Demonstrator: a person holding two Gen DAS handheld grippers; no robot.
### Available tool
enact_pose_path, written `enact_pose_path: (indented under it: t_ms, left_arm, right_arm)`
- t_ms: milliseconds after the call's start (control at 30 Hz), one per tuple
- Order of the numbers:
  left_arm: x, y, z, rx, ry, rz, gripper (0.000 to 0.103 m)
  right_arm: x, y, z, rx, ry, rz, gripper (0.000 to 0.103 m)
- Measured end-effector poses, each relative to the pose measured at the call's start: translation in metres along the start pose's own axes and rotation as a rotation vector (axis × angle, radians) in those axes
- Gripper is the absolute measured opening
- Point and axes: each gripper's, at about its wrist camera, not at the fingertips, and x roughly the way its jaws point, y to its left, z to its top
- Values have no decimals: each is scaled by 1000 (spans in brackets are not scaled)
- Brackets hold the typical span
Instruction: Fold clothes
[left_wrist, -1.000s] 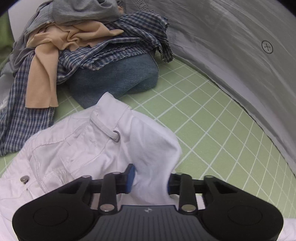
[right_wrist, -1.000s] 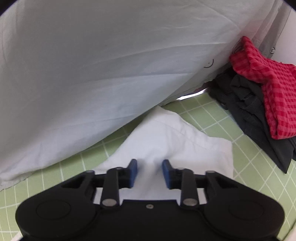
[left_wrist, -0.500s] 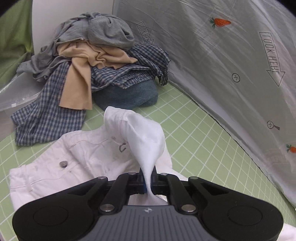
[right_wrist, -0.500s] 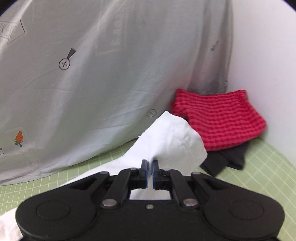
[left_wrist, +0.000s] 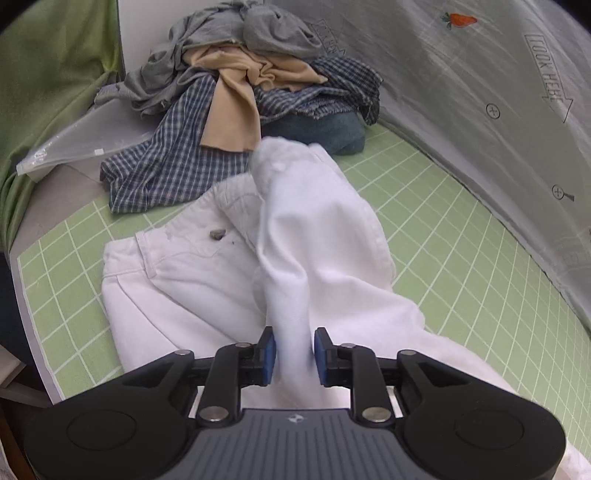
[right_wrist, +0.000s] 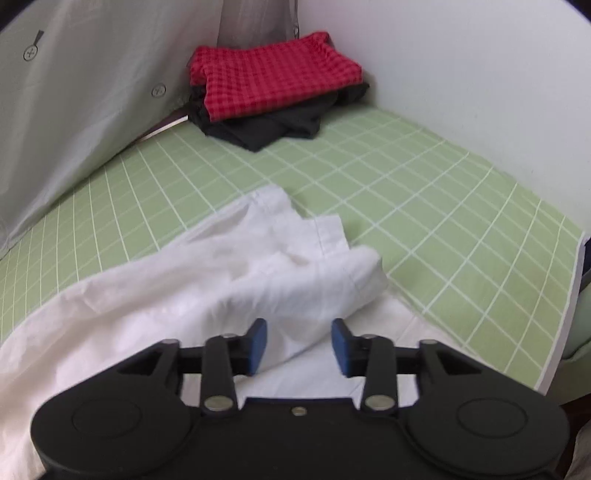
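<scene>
White trousers (left_wrist: 207, 273): one half doubled over the other on the green worktop (left_wrist: 443, 229).
Left gripper (left_wrist: 294, 356): pads parted around the raised fold.
Right gripper (right_wrist: 298, 341): wide apart above the leg hems (right_wrist: 325, 236).

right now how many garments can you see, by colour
white: 1, trousers
grey: 1
tan: 1
blue plaid: 1
denim blue: 1
red check: 1
black: 1
total: 7

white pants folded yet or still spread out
Partly folded: the white pants have one side doubled over onto the rest, the waistband flat on the green mat, and rumpled leg ends.
</scene>
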Motion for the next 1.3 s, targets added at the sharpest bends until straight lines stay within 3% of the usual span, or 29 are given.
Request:
enact_pose_path:
  t_ms: [100,167,200,300,433,667,867,900,933,1000,1033,1067,1100,1133,1167,1233,1300]
  left_arm:
    - [-5,-7,9,-7,-37,-7,36]
    - [-9,-12,15,-12,-62,-12,44]
    - [-11,-15,18,-14,-75,-15,48]
    - [-13,-23,26,-17,-103,-21,51]
    - [-6,-41,36,3,-112,-35,58]
    - [13,-74,61,28,-129,-24,63]
    - [42,-102,73,97,-93,10,65]
    - [49,-107,74,121,-77,20,69]
    - [58,-110,74,141,-56,40,72]
    - [74,-107,75,136,-18,83,72]
    - [79,-98,74,93,-4,99,72]
    - [84,-89,74,50,9,115,71]
    - [90,-80,74,7,23,131,69]
    - [91,-73,73,-21,28,125,56]
    - [90,-65,72,-41,29,105,48]
    - [87,-56,69,-56,31,66,14]
    - [80,-53,65,-42,16,33,11]
  right_arm:
    - [-10,15,20,-24,-113,-26,59]
    - [-11,26,33,-33,-156,-9,76]
    - [-8,32,37,-29,-148,21,77]
    - [11,46,45,25,-51,121,77]
    - [41,61,45,133,77,178,77]
    - [71,73,39,263,194,183,79]
    - [80,75,43,278,213,163,79]
    - [81,75,43,280,215,161,79]
    - [82,75,44,278,216,164,77]
    - [84,77,44,261,217,182,56]
    - [84,78,44,246,221,190,35]
    - [83,78,43,240,224,194,22]
    - [81,77,41,245,223,199,16]
    - [79,75,40,246,220,203,7]
    - [76,73,39,243,216,207,5]
    - [68,70,38,232,198,213,3]
    - [57,68,40,217,172,218,3]
